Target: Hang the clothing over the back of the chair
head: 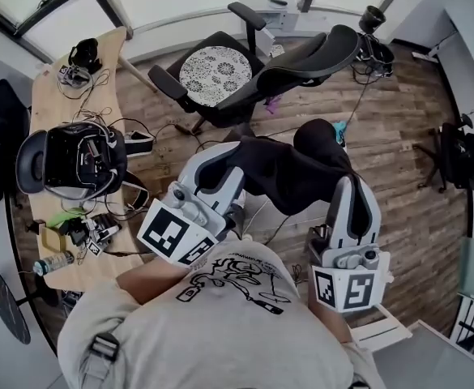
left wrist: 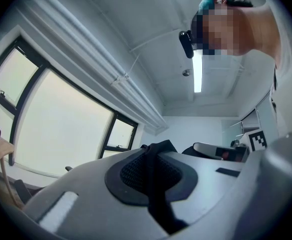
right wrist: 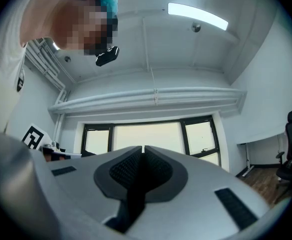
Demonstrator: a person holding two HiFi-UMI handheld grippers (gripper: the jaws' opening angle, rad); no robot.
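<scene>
- Head view: from above the person's chest, steeply down, close over left gripper (head: pixel 224 167) and right gripper (head: pixel 356 186), chair (head: pixel 253 63) farther ahead.
- Left gripper view: from just behind its jaws, tipped slightly up toward windows (left wrist: pixel 61 129) and ceiling (left wrist: pixel 150 29).
- Right gripper view: same placement, same upward tilt, windows straight ahead.
- Shared: windows in all three; ceiling and person's head in both gripper views.

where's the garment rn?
Head view, centre: the dark garment is stretched between the left gripper and right gripper, both shut on it, just short of the black chair.
</scene>
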